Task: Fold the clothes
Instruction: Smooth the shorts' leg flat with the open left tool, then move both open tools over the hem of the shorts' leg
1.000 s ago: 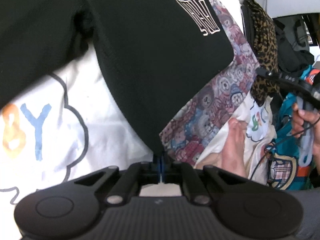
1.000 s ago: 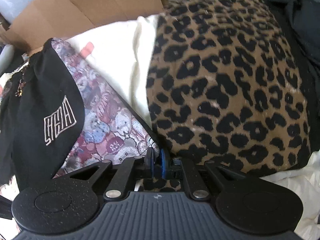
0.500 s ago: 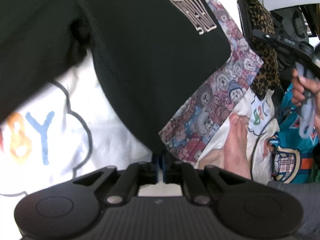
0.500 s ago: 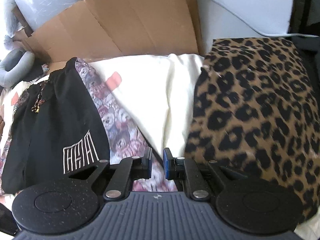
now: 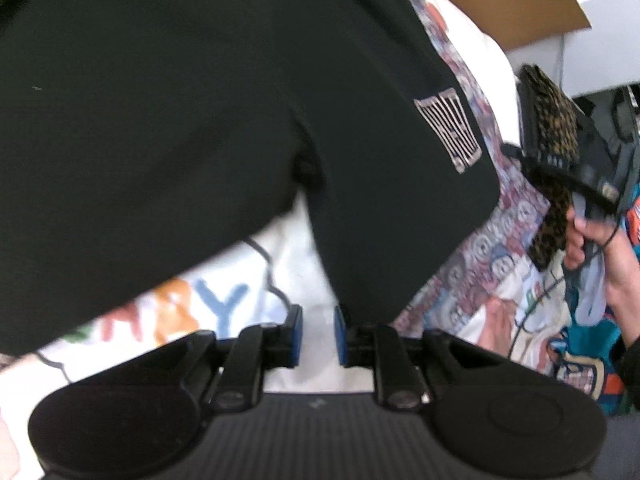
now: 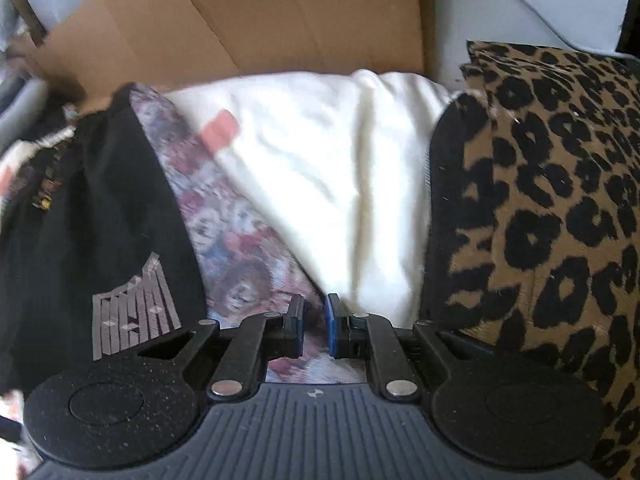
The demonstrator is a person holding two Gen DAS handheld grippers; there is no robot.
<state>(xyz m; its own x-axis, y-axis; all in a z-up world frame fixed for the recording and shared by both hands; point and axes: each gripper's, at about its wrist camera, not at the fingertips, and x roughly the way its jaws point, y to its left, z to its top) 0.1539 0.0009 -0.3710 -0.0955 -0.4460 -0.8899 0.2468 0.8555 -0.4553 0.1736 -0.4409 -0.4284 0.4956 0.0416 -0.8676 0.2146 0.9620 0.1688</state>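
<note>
Black shorts (image 5: 200, 120) with a pale striped logo (image 5: 448, 132) lie spread over a white printed sheet (image 5: 224, 308). My left gripper (image 5: 317, 334) is open and empty, just below the hem of one leg. In the right wrist view the shorts (image 6: 88, 220) lie at left, beside a bear-print cloth (image 6: 236, 248). My right gripper (image 6: 314, 326) is open and empty over that cloth. The right gripper also shows in the left wrist view (image 5: 568, 176), held in a hand at right.
A folded leopard-print garment (image 6: 560, 220) lies at right on a cream cloth (image 6: 340, 168). A cardboard sheet (image 6: 248, 20) stands behind. A teal printed garment (image 5: 588, 344) lies at the far right of the left wrist view.
My left gripper has let go of the black shorts' hem and opened. My right gripper has released the leopard-print garment, opened and shifted left over the bear-print cloth.
</note>
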